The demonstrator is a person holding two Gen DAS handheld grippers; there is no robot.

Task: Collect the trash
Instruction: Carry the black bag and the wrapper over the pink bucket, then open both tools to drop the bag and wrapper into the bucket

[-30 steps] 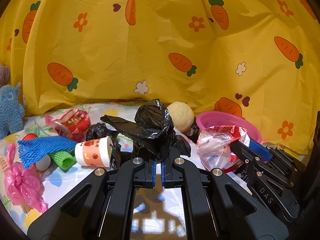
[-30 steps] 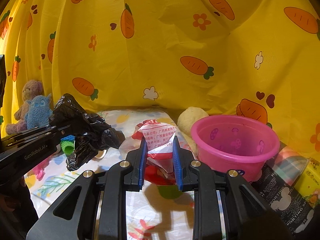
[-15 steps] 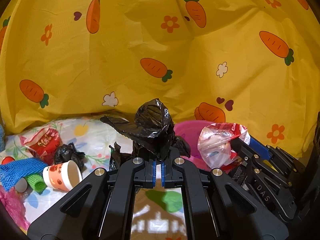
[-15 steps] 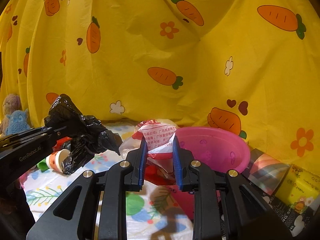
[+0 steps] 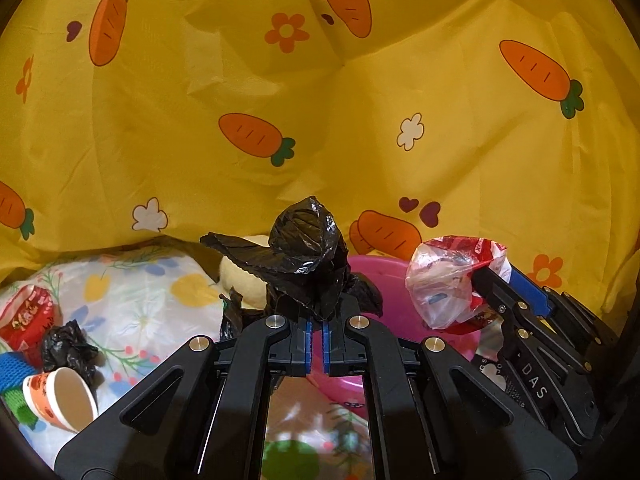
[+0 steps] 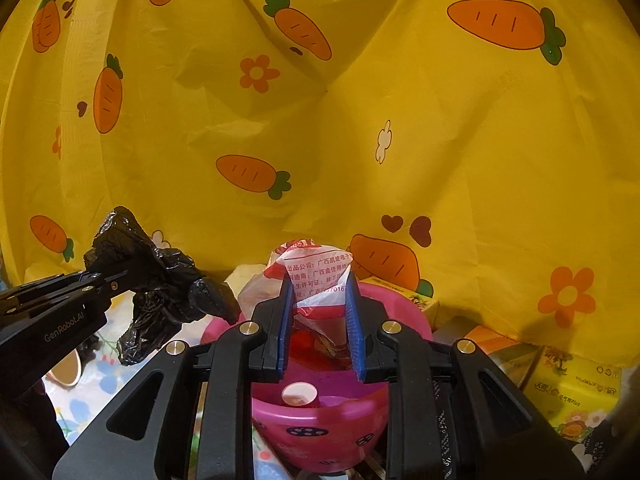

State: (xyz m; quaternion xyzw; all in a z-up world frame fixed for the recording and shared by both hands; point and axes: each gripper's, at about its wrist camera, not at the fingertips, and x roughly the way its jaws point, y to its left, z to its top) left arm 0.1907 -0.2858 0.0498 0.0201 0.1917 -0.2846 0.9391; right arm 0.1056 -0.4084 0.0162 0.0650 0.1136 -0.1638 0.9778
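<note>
My left gripper (image 5: 316,320) is shut on a crumpled black plastic bag (image 5: 308,248), held up just left of the pink basin (image 5: 384,272). The same black bag (image 6: 160,280) and left gripper (image 6: 92,280) show at the left of the right wrist view. My right gripper (image 6: 320,300) is shut on a clear and red printed plastic wrapper (image 6: 316,268), held right above the pink basin (image 6: 320,432). In the left wrist view that wrapper (image 5: 452,280) hangs over the basin's right side in the right gripper (image 5: 488,276). A small white cup (image 6: 299,394) lies inside the basin.
On the floral sheet (image 5: 132,292) at left lie a paper cup (image 5: 64,398), a small black bag (image 5: 68,350), a red snack packet (image 5: 28,314) and blue netting (image 5: 12,364). A pale round thing (image 5: 244,280) sits behind. Boxes (image 6: 572,384) stand right of the basin. Yellow carrot cloth (image 5: 320,100) behind.
Both grippers have swept to the right with their loads. The basin now lies under the right gripper and close by the left; the plush toys have left the views.
</note>
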